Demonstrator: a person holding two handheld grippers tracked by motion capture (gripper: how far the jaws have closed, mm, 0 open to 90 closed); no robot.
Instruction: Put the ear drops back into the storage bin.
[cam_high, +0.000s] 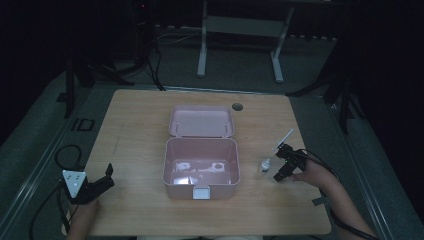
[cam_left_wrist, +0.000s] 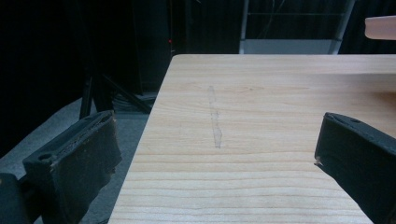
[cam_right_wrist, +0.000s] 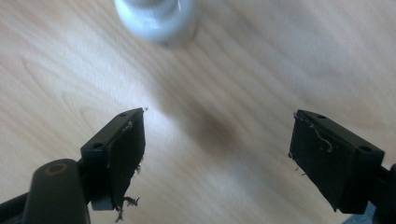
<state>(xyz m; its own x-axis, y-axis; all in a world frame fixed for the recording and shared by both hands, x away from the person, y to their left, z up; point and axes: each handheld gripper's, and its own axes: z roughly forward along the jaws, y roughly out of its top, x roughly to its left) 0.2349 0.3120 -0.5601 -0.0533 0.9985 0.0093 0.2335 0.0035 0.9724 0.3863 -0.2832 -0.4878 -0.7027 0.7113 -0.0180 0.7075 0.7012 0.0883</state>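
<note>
Pale wood-grain surface (cam_high: 135, 150) is seen under both tools. The left hand-held gripper (cam_high: 102, 181) is held at the near left edge, jaws spread wide, nothing between them. The right hand-held gripper (cam_high: 281, 164) is held near the right edge, jaws likewise spread and empty; a small white bottle (cam_high: 265, 165) stands just beside its tips. Between the two, farther in, an open pink box (cam_high: 201, 167) is set, lid laid back.

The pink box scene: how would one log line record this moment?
pink box: lid open | small bottle: upright, right of box | right hand-held gripper: open beside bottle | left hand-held gripper: open, empty
</note>
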